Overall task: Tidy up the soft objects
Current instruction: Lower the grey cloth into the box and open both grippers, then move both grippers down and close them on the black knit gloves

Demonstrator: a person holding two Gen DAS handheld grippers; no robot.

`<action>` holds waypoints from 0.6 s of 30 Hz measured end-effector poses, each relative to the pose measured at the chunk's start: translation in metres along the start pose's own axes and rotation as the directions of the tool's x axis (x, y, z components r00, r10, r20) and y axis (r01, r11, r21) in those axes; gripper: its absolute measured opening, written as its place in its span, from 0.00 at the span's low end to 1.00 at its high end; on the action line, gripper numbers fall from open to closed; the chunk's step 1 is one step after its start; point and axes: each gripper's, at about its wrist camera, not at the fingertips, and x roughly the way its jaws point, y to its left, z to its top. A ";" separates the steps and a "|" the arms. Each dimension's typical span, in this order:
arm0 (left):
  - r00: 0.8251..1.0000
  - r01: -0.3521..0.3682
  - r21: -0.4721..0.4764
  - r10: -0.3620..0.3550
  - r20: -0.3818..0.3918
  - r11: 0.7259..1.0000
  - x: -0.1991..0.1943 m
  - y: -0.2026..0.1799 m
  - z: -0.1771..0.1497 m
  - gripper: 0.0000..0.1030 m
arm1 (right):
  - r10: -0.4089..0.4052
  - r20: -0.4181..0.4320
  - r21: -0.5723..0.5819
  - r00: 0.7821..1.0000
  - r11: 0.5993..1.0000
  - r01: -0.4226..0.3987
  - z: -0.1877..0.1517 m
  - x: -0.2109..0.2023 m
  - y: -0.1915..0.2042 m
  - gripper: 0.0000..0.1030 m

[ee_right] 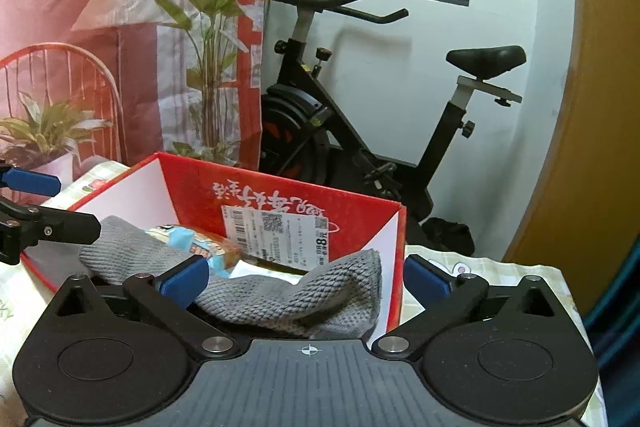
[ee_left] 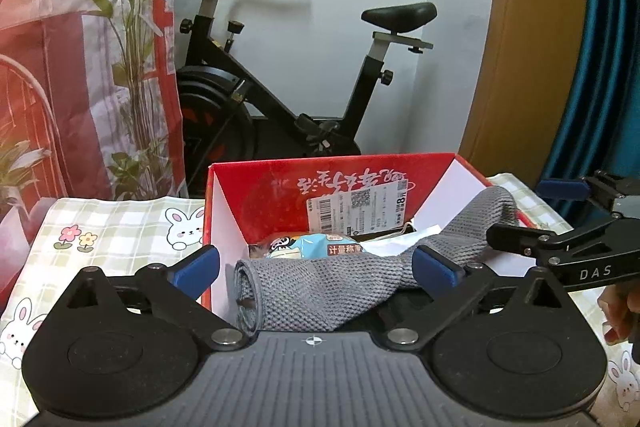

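Observation:
A grey knitted cloth [ee_left: 320, 291] [ee_right: 288, 295] lies loosely across the open red box [ee_left: 280, 183] [ee_right: 192, 187], one end up against the box's right rim. Under it sits a blue snack packet [ee_left: 304, 245] [ee_right: 188, 241]. My left gripper [ee_left: 316, 267] is open just above the cloth's left half, its blue pads wide apart and not pressing the cloth. My right gripper [ee_right: 306, 281] is open the same way over the cloth's right end. Each gripper shows at the edge of the other's view: the right gripper [ee_left: 560, 227] and the left gripper [ee_right: 32, 203].
The box stands on a table with a checked rabbit-print cloth [ee_left: 120, 227] [ee_right: 480, 267]. Behind are an exercise bike [ee_left: 280, 87] [ee_right: 360, 127], a printed plant backdrop [ee_left: 80, 47] on the left and a wooden door [ee_left: 532, 47] on the right. A hand [ee_left: 620, 315] holds the right gripper.

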 end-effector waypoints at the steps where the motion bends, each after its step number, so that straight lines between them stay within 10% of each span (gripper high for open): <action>1: 1.000 0.002 -0.004 -0.002 0.004 1.000 -0.003 0.000 -0.001 1.00 | 0.004 0.001 0.003 1.000 1.000 -0.004 -0.001 -0.002 0.001 1.00; 18: 0.998 0.064 -0.045 -0.064 -0.010 0.997 -0.046 -0.003 -0.043 1.00 | 0.070 0.045 0.055 0.997 0.996 -0.073 -0.024 -0.055 0.017 1.00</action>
